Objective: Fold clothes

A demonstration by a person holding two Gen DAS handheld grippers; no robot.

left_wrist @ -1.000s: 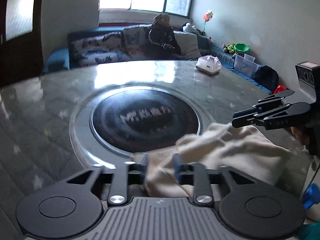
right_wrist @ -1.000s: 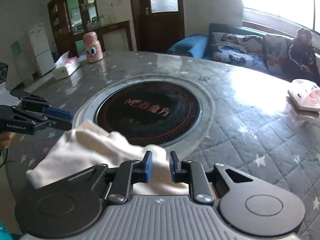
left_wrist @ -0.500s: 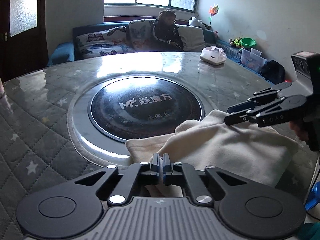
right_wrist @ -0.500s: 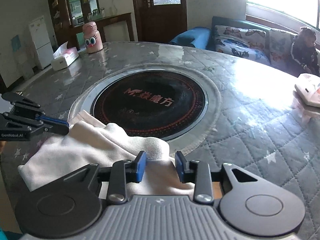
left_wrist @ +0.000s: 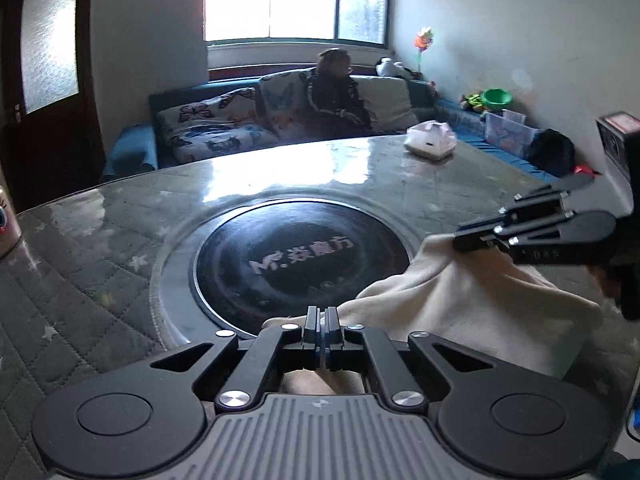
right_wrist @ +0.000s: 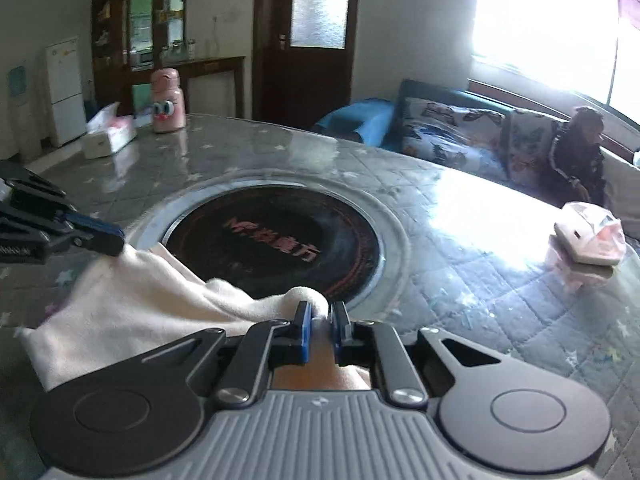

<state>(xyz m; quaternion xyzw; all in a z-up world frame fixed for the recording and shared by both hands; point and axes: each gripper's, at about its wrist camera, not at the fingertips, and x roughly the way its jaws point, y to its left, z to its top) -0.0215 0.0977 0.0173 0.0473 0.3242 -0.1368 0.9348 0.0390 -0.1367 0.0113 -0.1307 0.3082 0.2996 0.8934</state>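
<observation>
A cream cloth (left_wrist: 480, 304) lies bunched at the near edge of the round table, partly over the rim of the dark glass disc (left_wrist: 300, 256). My left gripper (left_wrist: 321, 322) is shut on one corner of the cloth. My right gripper (right_wrist: 319, 314) is shut on another corner of the cloth (right_wrist: 132, 300), with a fold of fabric between its blue pads. Each gripper shows in the other's view: the right gripper (left_wrist: 472, 240) at the right, the left gripper (right_wrist: 108, 240) at the left, both lifting the cloth's edge off the table.
The table has a grey quilted cover (left_wrist: 80, 280) under glass. A pink-white tissue pack (left_wrist: 430, 144) lies at the far side. A pink cartoon flask (right_wrist: 168, 100) and a tissue box (right_wrist: 108, 136) stand far left. A person sits on the sofa (left_wrist: 336, 96).
My left gripper closed on a cloth corner and my right gripper narrowed onto another. Both corners have risen off the table, pulling the cloth up between them.
</observation>
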